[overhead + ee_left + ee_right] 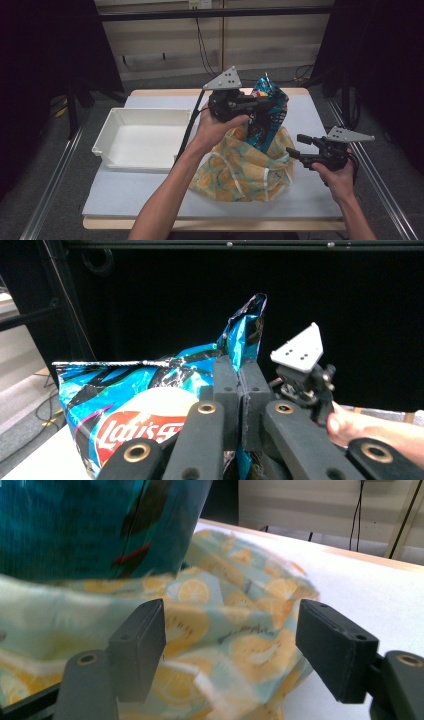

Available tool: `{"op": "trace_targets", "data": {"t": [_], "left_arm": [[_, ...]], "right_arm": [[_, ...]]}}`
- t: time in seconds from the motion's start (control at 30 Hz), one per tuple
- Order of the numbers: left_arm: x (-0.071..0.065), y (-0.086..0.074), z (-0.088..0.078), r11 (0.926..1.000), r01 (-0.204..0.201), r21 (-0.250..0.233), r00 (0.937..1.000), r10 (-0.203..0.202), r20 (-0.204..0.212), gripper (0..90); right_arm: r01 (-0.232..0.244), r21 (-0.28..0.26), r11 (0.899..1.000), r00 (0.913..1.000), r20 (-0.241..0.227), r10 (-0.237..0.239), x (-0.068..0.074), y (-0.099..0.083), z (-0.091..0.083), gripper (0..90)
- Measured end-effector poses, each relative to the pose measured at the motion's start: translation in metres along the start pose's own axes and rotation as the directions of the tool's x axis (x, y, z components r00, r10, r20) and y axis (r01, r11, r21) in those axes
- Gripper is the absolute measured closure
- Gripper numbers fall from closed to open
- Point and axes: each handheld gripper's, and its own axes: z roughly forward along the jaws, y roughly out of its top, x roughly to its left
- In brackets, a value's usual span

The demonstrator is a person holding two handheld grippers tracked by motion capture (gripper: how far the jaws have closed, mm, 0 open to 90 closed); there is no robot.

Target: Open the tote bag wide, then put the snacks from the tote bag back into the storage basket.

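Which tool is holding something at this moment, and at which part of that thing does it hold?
The left tool is shut on the chip bag, pinching its crumpled top edge. The right tool is open at the lemon-print bag, holding nothing.

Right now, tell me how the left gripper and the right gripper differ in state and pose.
The left gripper is shut on the top edge of the Lay's chip bag; the right gripper stands open with nothing pressed between its pads. The left gripper is raised above the lemon-print fabric bag; the right gripper sits low beside that bag, jaws pointing at its cloth. Both are hand-held with a grey three-cornered plate on top.
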Motion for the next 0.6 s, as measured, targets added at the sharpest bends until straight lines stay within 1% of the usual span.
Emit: {"op": "trace_targets", "data": {"t": [0.03,0.1,0.17,0.27,0.33,0.37,0.4,0.43,0.47,0.5,0.53,0.6], "left_arm": [[0.001,0.0,0.001,0.9999,0.012,-0.006,0.9999,-0.012,-0.006,89.0],[0.003,0.0,0.003,1.0,0.006,0.003,0.9999,-0.006,-0.009,89.0],[0.005,-0.001,0.004,0.9998,0.009,0.015,0.9999,-0.009,-0.014,89.0],[0.006,-0.003,0.007,0.9998,0.014,0.014,0.9997,-0.014,-0.021,88.9],[0.008,-0.005,0.013,0.9994,0.016,0.03,0.9996,-0.015,-0.026,88.9],[0.008,-0.007,0.015,0.9991,0.018,0.038,0.9995,-0.017,-0.028,88.9],[0.008,-0.008,0.018,0.9988,0.013,0.047,0.9994,-0.011,-0.034,88.9],[0.009,-0.008,0.019,0.9984,0.011,0.056,0.9994,-0.009,-0.033,88.9],[0.009,-0.008,0.019,0.9984,0.011,0.056,0.9994,-0.009,-0.033,89.0],[0.012,-0.009,0.021,0.9987,0.018,0.047,0.9991,-0.016,-0.039,89.0],[0.013,-0.008,0.022,0.999,0.022,0.039,0.9991,-0.021,-0.036,89.0],[0.013,-0.006,0.022,0.999,0.022,0.039,0.9992,-0.021,-0.034,89.0]], "right_arm": [[0.005,0.005,1.0,1.0,0.001,-0.005,0.001,0.0,0.0,27.6],[0.005,0.001,1.0,1.0,-0.001,-0.005,0.001,0.0,-0.001,27.6],[0.006,-0.005,1.0,1.0,-0.006,-0.006,0.002,0.001,-0.002,27.4],[0.006,-0.016,1.0,0.9999,-0.011,-0.006,0.005,0.003,-0.003,27.2],[0.009,-0.023,1.0,0.9997,-0.023,-0.01,0.009,0.006,-0.004,27.2],[0.013,-0.022,1.0,0.9997,-0.022,-0.014,0.011,0.008,-0.004,28.2],[0.014,-0.017,1.0,0.9997,-0.019,-0.015,0.013,0.009,-0.003,29.1],[0.016,-0.019,1.0,0.9995,-0.029,-0.016,0.014,0.01,-0.003,29.1],[0.016,-0.019,1.0,0.9995,-0.029,-0.016,0.014,0.01,-0.003,29.1],[0.02,-0.019,1.0,0.9985,-0.05,-0.021,0.017,0.011,-0.001,28.6],[0.022,-0.012,1.0,0.9984,-0.052,-0.023,0.019,0.011,0.0,27.6],[0.026,-0.006,1.0,0.9977,-0.062,-0.027,0.021,0.01,0.003,26.5]]}}
